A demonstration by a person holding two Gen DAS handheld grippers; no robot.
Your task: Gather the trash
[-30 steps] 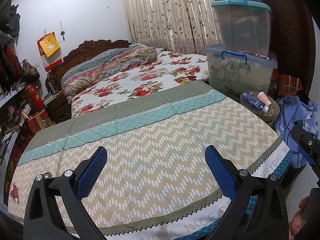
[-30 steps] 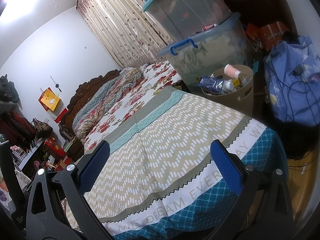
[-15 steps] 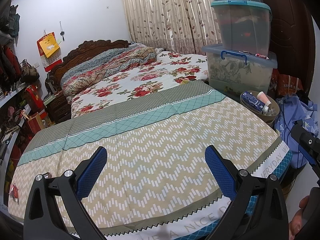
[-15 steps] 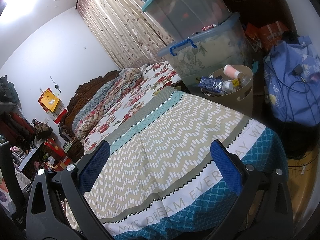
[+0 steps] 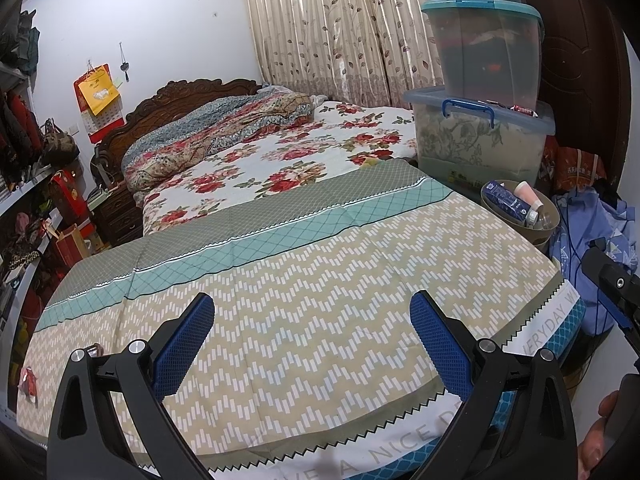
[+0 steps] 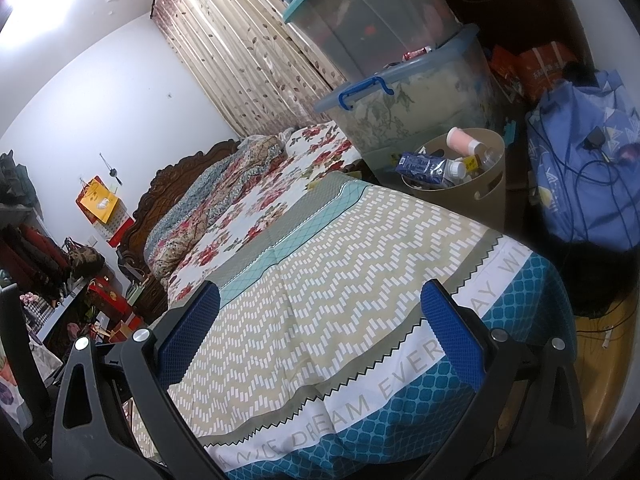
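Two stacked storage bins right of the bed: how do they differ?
The upper bin has a teal lid, smoky clear walls and dark contents. The lower bin has a grey-blue lid with a blue handle and holds pale leaf-print fabric. The lower one looks wider, and the upper one sits on its lid. Both are translucent, lidded plastic.

Bed [image 5: 304,264] filling the middle, headboard [image 5: 188,92] at 11 o'clock, rumpled quilt [image 5: 216,136] just before it. Curtain [image 5: 340,32] behind, at 12 o'clock. Stacked storage boxes [image 5: 484,92] at 1 o'clock, touching the bed's far right side. Trash bin [image 5: 548,232] at 2 o'clock, before the boxes and just beside the bed's edge, cartons and bottles [image 6: 436,168] lying in it. Cloth bag [image 6: 584,160] right of the bin, at 3 o'clock. Shelves [image 5: 24,184] along the left at 9 o'clock. Small wrapper [image 5: 29,380] on the bed's near left corner, at 8 o'clock.
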